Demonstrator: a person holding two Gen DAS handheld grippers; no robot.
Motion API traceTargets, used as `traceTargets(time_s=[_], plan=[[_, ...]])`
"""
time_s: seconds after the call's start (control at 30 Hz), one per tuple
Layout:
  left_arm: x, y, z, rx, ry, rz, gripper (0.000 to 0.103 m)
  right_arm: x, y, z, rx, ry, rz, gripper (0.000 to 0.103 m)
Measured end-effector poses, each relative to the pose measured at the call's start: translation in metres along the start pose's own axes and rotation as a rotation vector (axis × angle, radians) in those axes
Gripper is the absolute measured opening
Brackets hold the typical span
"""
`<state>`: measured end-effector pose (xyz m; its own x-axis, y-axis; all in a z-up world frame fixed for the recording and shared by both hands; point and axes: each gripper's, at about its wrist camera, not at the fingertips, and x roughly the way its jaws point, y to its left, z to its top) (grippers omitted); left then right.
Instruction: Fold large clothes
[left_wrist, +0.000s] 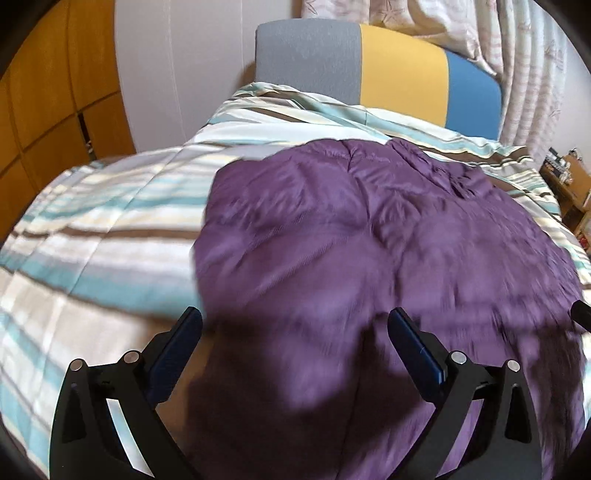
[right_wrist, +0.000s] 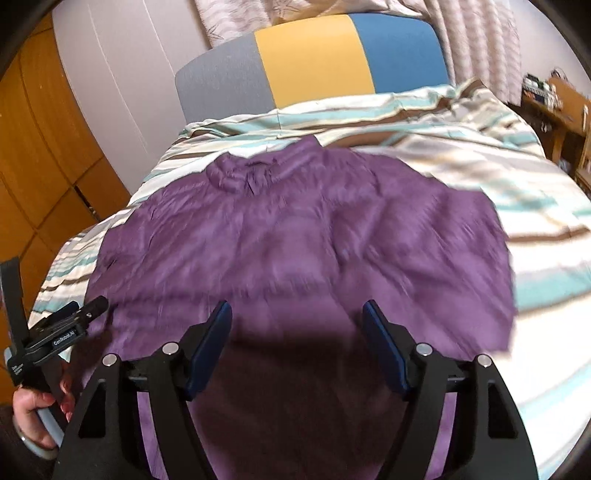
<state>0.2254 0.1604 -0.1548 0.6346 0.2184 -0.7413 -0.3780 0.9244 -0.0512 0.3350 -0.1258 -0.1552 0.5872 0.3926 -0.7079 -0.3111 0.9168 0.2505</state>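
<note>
A large purple garment (left_wrist: 369, 251) lies spread flat on a striped bedspread (left_wrist: 96, 221), collar toward the headboard. It also shows in the right wrist view (right_wrist: 295, 236). My left gripper (left_wrist: 295, 317) is open and empty, hovering over the garment's near left part. My right gripper (right_wrist: 297, 310) is open and empty over the garment's near middle. The left gripper also shows in the right wrist view (right_wrist: 86, 310) at the garment's left edge, held by a hand. Both views are motion-blurred.
A grey, yellow and blue headboard (right_wrist: 314, 62) stands at the far end of the bed. Wooden cabinets (left_wrist: 44, 110) are on the left, curtains (left_wrist: 524, 66) behind, and a wooden shelf unit (right_wrist: 561, 107) to the right of the bed.
</note>
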Motion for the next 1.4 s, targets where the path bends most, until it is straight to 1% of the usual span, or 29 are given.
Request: traceTargets(time_s=[0.1,0.23,0.37,0.47,0.53,0.67,0.73,0.8,0.87,0.93,0.97,1.0,1.03,1.07,1.1,1.13,1.2,1.3,1.33,1.4], plan=[[-0.02,0.018,-0.024,-0.041,-0.013,0.007,0.1,-0.027,-0.019,-0.026,0.028,0.014,0.013,0.072],[-0.041,0.046,-0.051,-0.115,-0.022,0.013,0.1,-0.055,-0.047,-0.057,0.048,0.028,-0.015,0.072],[-0.058,0.065,-0.073,-0.152,-0.018,0.018,0.1,-0.079,-0.075,-0.082,0.08,0.045,-0.046,0.069],[-0.065,0.074,-0.09,-0.15,-0.005,0.015,0.1,-0.093,-0.093,-0.1,0.099,0.077,-0.049,0.063],[-0.068,0.075,-0.099,-0.142,0.006,0.009,0.1,-0.102,-0.101,-0.112,0.094,0.097,-0.034,0.061],[-0.076,0.075,-0.121,-0.125,0.014,-0.015,0.1,-0.118,-0.099,-0.132,0.041,0.12,-0.001,0.06],[-0.082,0.072,-0.128,-0.107,0.008,-0.021,0.1,-0.123,-0.096,-0.142,0.004,0.136,0.026,0.058],[-0.087,0.071,-0.134,-0.09,0.01,-0.034,0.1,-0.123,-0.093,-0.149,-0.016,0.157,0.045,0.053],[-0.093,0.07,-0.139,-0.083,0.016,-0.05,0.096,-0.124,-0.09,-0.157,-0.027,0.172,0.069,0.052],[-0.096,0.07,-0.144,-0.076,0.021,-0.063,0.089,-0.125,-0.087,-0.163,-0.029,0.184,0.109,0.047],[-0.098,0.069,-0.146,-0.067,0.023,-0.071,0.087,-0.124,-0.085,-0.166,-0.03,0.192,0.127,0.044],[-0.1,0.068,-0.149,-0.06,0.024,-0.077,0.08,-0.124,-0.083,-0.169,-0.033,0.196,0.146,0.038],[-0.101,0.066,-0.15,-0.049,0.024,-0.088,0.07,-0.124,-0.081,-0.169,-0.036,0.197,0.158,0.035],[-0.103,0.062,-0.151,-0.034,0.025,-0.107,0.063,-0.123,-0.079,-0.17,-0.04,0.198,0.175,0.026],[-0.105,0.058,-0.151,-0.023,0.03,-0.131,0.044,-0.121,-0.078,-0.171,-0.04,0.199,0.197,0.017],[-0.106,0.055,-0.15,-0.018,0.037,-0.162,0.028,-0.119,-0.077,-0.171,-0.033,0.199,0.217,0.014],[-0.112,0.045,-0.144,-0.006,0.026,-0.192,0.019,-0.118,-0.072,-0.163,-0.027,0.182,0.243,0.01],[-0.124,0.034,-0.13,0.005,-0.03,-0.249,0.019,-0.122,-0.063,-0.147,-0.044,0.114,0.251,0.009],[-0.128,0.033,-0.124,0.006,-0.048,-0.267,0.013,-0.124,-0.061,-0.14,-0.046,0.089,0.254,0.009],[-0.133,0.031,-0.109,-0.002,-0.079,-0.293,0.013,-0.127,-0.06,-0.126,-0.039,0.046,0.261,0.009]])
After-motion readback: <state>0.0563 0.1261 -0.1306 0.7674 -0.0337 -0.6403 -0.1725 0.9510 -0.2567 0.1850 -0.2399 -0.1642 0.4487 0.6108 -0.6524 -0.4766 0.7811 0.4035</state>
